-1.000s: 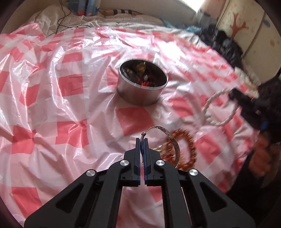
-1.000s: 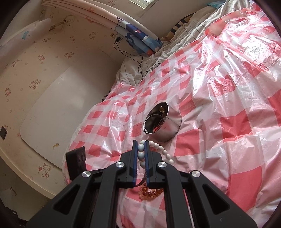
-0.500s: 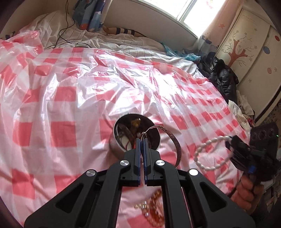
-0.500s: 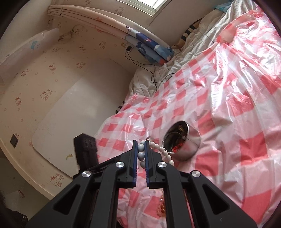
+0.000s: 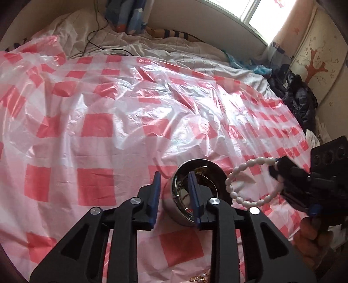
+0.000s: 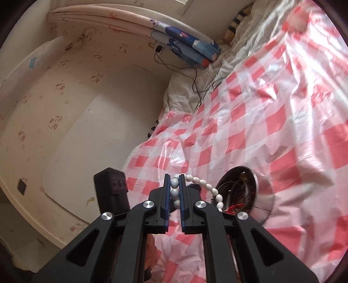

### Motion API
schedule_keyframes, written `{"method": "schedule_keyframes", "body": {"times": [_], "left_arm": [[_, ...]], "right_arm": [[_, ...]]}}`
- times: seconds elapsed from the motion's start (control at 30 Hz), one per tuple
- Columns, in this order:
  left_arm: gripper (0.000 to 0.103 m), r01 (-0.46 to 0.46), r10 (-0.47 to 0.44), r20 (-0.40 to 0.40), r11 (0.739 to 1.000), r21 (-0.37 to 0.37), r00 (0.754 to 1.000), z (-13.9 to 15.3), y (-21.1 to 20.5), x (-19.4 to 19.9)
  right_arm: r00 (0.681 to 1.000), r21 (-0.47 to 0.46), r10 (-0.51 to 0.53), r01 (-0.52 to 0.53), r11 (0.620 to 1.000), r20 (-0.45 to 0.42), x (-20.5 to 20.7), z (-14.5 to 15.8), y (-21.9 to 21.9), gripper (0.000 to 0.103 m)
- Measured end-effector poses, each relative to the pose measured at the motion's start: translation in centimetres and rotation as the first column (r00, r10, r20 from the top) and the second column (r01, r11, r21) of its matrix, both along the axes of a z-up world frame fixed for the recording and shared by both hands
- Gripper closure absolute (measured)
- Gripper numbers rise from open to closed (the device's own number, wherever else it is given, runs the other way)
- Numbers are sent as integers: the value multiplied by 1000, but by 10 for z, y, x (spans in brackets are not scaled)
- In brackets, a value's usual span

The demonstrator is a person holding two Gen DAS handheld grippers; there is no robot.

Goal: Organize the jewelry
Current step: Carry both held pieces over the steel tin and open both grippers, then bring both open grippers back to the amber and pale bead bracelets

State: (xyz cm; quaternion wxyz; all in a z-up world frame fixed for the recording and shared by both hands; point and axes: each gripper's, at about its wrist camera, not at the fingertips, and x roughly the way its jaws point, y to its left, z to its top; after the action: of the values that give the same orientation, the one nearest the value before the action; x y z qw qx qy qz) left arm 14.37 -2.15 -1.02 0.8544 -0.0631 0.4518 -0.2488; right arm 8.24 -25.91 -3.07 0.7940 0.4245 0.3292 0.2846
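a white bead bracelet (image 6: 196, 185) is clamped in the right gripper (image 6: 174, 191), just right of the metal tin (image 5: 196, 191), ready for dropping in. the left gripper (image 5: 174, 191), above the tin, has just been opened and is empty.

Black tongs (image 5: 175, 193) with blue pads (image 5: 155, 196), silver screws, seemingly identical.

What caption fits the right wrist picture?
Right gripper pinching a white bead bracelet beside the metal tin.

Ahead of the claw a red-checked plastic sheet (image 5: 130, 122) covers the bed, with a bright window (image 5: 267, 13) and tree-painted wardrobe (image 5: 315, 63) beyond.
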Motion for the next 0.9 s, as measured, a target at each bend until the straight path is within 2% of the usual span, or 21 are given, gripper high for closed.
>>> {"method": "schedule_keyframes", "body": {"times": [0.03, 0.07, 0.1, 0.13, 0.17, 0.27, 0.37, 0.43, 0.6, 0.7, 0.9], "left_arm": [[73, -10, 10, 3, 1000, -11, 1000, 3, 8, -1], [72, -13, 13, 9, 1000, -9, 1000, 4, 12, -3], [71, -16, 16, 18, 1000, 2, 1000, 6, 16, -7], [68, -19, 18, 25, 1000, 10, 1000, 7, 19, -10], [66, -22, 22, 31, 1000, 15, 999, 8, 22, -13], [59, -28, 27, 41, 999, 23, 999, 12, 29, -21], [57, -23, 21, 43, 999, 38, 999, 12, 33, -28], [55, -21, 18, 45, 999, 49, 999, 12, 35, -33], [51, 17, -21, 39, 995, 99, 999, 8, 35, -45], [51, 108, -109, 6, 988, 110, 994, 0, 25, -56], [51, 238, -235, -37, 954, 180, 971, -23, 3, -88]], "right_arm": [[999, -78, -20, 17, 997, -38, 5, -3, 4, 94], [996, -183, -56, 43, 982, -66, 8, -5, 8, 94], [994, -249, -85, 65, 966, -73, 9, -7, 9, 91], [989, -304, -123, 94, 948, -77, 8, -7, 8, 81], [987, -322, -143, 113, 940, -73, 5, -7, 6, 73], [987, -350, -158, 136, 927, -34, -2, 1, 5, 73], [990, -377, -141, 128, 917, -8, -9, 6, 14, 69], [992, -440, -123, 117, 890, 13, -10, 10, 26, 67], [993, -512, -108, 117, 851, 47, -17, 19, 37, 61], [993, -506, -116, 112, 855, 24, -22, 20, 31, 56], [991, -580, -104, 38, 814, -81, -57, 2, 20, 52]]}}
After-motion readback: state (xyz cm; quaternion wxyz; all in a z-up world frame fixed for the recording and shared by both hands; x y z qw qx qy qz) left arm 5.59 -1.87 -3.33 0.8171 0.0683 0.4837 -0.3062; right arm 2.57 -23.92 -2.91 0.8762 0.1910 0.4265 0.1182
